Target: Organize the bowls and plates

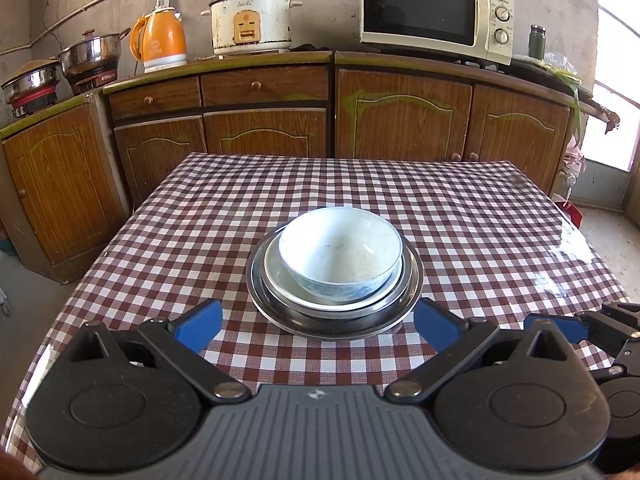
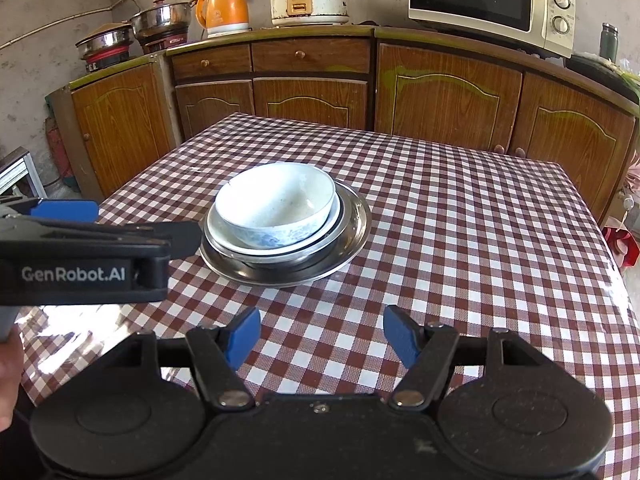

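Both grippers, left (image 1: 318, 326) and right (image 2: 320, 340), gape empty below the centre-frame bowl (image 1: 340, 256); pinch its rim squarely, lift straight.

Behind your checked tablecloth (image 1: 200, 216) you've got wooden cabinets (image 1: 404, 116) with a white microwave (image 1: 436, 12), a battered rice cooker (image 1: 252, 20), an orange kettle (image 1: 160, 40), two steel pots (image 1: 92, 52) on burners, plus a green flask (image 1: 537, 42) far right.
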A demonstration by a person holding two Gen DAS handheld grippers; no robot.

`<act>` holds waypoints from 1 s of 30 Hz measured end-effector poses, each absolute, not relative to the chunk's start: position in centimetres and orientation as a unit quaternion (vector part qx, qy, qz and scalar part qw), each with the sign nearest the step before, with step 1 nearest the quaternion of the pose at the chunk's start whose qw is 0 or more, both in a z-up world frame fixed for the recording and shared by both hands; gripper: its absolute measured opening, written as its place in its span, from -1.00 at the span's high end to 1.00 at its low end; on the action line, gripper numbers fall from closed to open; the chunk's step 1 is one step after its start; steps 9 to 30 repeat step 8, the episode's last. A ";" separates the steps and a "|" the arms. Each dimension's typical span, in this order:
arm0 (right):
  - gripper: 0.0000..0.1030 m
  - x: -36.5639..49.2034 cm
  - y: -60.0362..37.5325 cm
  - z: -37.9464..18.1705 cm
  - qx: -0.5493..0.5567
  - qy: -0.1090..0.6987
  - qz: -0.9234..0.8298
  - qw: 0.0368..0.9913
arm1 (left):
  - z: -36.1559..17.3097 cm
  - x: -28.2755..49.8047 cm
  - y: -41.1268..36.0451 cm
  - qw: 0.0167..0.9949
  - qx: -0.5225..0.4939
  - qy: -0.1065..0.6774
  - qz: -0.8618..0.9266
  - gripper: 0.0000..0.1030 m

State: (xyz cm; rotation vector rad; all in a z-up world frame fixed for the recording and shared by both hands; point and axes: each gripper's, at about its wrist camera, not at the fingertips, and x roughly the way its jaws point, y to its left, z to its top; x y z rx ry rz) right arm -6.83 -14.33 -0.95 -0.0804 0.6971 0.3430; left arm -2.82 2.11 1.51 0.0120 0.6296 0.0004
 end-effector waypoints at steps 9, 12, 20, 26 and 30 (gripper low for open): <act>-0.57 -6.7 -14.4 -1.3 -0.037 0.343 0.164 0.924 | 1.4 -2.6 2.1 0.950 0.004 0.311 0.002 -1.00; -0.57 -6.7 -14.4 -1.3 -0.037 0.343 0.164 0.924 | 1.4 -2.6 2.1 0.950 0.004 0.311 0.002 -1.00; -0.57 -6.7 -14.4 -1.3 -0.037 0.343 0.164 0.924 | 1.4 -2.6 2.1 0.950 0.004 0.311 0.002 -1.00; -0.57 -6.7 -14.4 -1.3 -0.037 0.343 0.164 0.924 | 1.4 -2.6 2.1 0.950 0.004 0.311 0.002 -1.00; -0.57 -6.7 -14.4 -1.3 -0.037 0.343 0.164 0.924 | 1.4 -2.6 2.1 0.950 0.004 0.311 0.002 -1.00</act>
